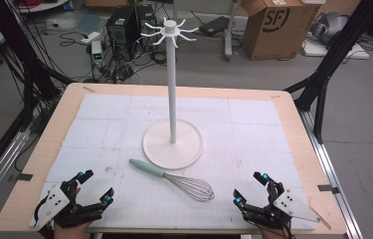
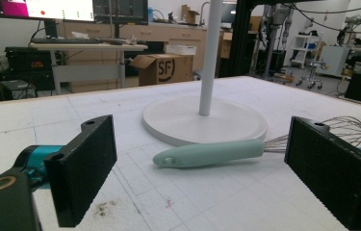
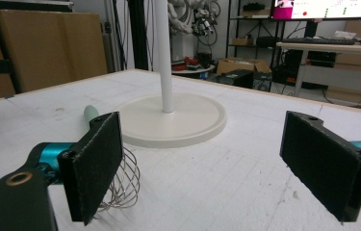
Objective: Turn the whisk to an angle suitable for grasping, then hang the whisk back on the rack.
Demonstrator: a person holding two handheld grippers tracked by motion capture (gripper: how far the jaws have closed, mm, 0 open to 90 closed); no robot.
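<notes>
- Two hand-held grippers sit at the near edge of the table [image 1: 35, 149], one on each side of the whisk [image 1: 174, 178], both well apart from it.
- Left gripper [image 1: 93, 186]: its jaws are spread wide with nothing between them; in the left gripper view [image 2: 199, 178] the bare white mat [image 2: 226, 202] shows in the gap, and the whisk's handle [image 2: 209, 154] lies beyond the pads [image 2: 89, 166], not touching them.
- Right gripper [image 1: 249, 188]: jaws likewise wide apart and holding nothing; in the right gripper view [image 3: 221, 168] the whisk's wire loops [image 3: 122, 185] lie just past the left-hand pad.
- Whisk: it lies flat on the white mat [image 1: 253, 129], just in front of the stand's round base [image 1: 173, 145], near it without touching as far as can be seen. Its mint-green handle [image 1: 146, 168] points away from the right gripper and toward the far left, and its wire head [image 1: 194, 188] points toward the right gripper.
- White hook stand [image 1: 172, 84]: upright behind the whisk near the middle of the mat, a thin pole rising from the base to a ring of curved hooks [image 1: 169, 31] at the top.
- Beyond the stand, off the table, a cardboard box [image 1: 273, 27] stands on the floor among cables.
</notes>
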